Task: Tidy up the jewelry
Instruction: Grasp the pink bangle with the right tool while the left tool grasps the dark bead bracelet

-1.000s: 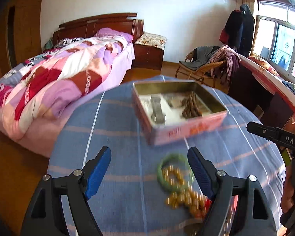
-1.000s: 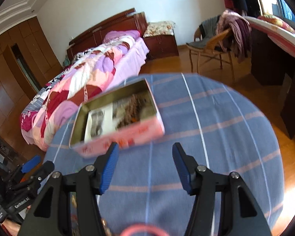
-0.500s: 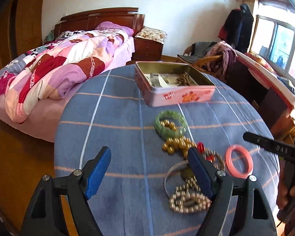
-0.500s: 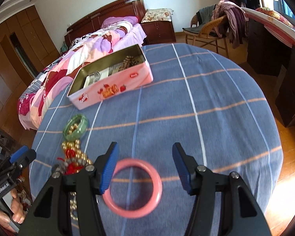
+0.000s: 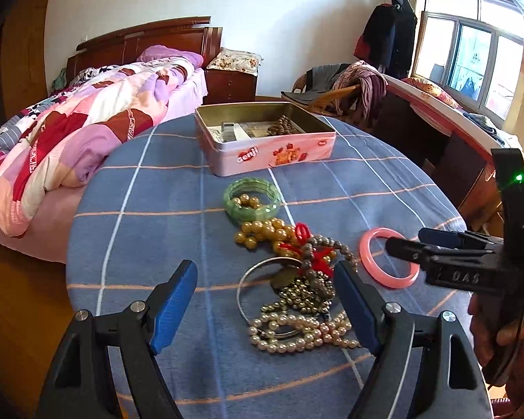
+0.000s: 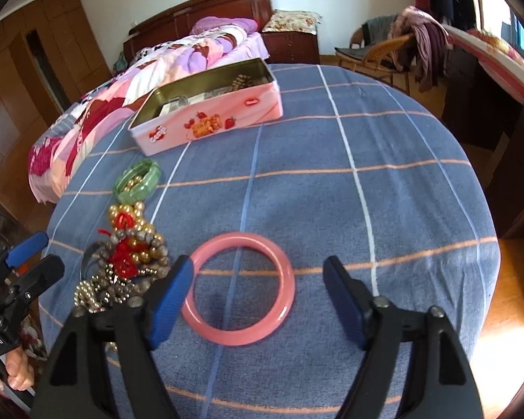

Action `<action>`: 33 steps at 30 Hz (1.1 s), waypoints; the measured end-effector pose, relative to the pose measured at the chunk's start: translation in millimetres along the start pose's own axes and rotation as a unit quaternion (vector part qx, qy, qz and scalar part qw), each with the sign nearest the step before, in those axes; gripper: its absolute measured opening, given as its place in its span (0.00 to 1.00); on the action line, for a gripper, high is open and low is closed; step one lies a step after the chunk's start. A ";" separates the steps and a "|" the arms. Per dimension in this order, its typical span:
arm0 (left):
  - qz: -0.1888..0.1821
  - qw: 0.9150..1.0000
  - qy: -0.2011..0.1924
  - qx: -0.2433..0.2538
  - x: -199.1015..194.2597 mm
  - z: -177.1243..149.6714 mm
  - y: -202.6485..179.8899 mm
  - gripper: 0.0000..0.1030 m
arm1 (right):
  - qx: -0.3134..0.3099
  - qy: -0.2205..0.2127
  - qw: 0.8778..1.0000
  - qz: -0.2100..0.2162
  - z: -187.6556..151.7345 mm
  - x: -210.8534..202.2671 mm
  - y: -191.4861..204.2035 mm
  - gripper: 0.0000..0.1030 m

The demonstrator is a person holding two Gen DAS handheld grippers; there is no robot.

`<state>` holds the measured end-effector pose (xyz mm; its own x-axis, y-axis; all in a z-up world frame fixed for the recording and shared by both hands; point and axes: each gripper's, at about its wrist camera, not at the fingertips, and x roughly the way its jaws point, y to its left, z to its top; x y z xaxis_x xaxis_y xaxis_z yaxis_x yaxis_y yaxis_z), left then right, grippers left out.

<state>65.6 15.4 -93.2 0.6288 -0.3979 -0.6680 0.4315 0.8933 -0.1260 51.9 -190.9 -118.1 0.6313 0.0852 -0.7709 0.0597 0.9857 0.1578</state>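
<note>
A pink bangle (image 6: 241,239) lies flat on the blue checked tablecloth (image 6: 384,192). My right gripper (image 6: 258,269) hovers over it with its jaws opening, one on each side, and the pads do not touch it. In the left wrist view the same bangle (image 5: 391,282) sits under the right gripper (image 5: 405,239). My left gripper (image 5: 262,279) is open above a tangled pile: gold beads (image 5: 262,232), a silver bangle (image 5: 242,289) and a pearl strand (image 5: 297,335). A green bangle (image 5: 251,214) lies nearer the open pink tin (image 5: 269,157), which holds brown beads and other items.
The round table drops off close on every side. A bed (image 5: 87,122) with a patchwork quilt stands to the left. A wicker chair (image 5: 335,97) draped with clothes and a dark desk (image 5: 454,146) stand at the back right. A hand (image 6: 17,370) holds the left gripper.
Both grippers have drawn back from the tin to the near side of the table and sunk lower. The right jaws have spread wider, and the pink bangle now lies between them.
</note>
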 end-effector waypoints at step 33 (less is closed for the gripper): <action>-0.025 0.997 0.069 0.006 47.5 5.5 -27.3 0.23 | -0.002 0.007 0.999 -0.032 -3.4 3.5 -11.2 0.81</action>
<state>87.3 -29.0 -117.4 0.5115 -0.4086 -0.7559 0.4684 0.8701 -0.1534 50.8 -201.2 -124.7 0.6149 0.0245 -0.7882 0.0969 0.9896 0.1063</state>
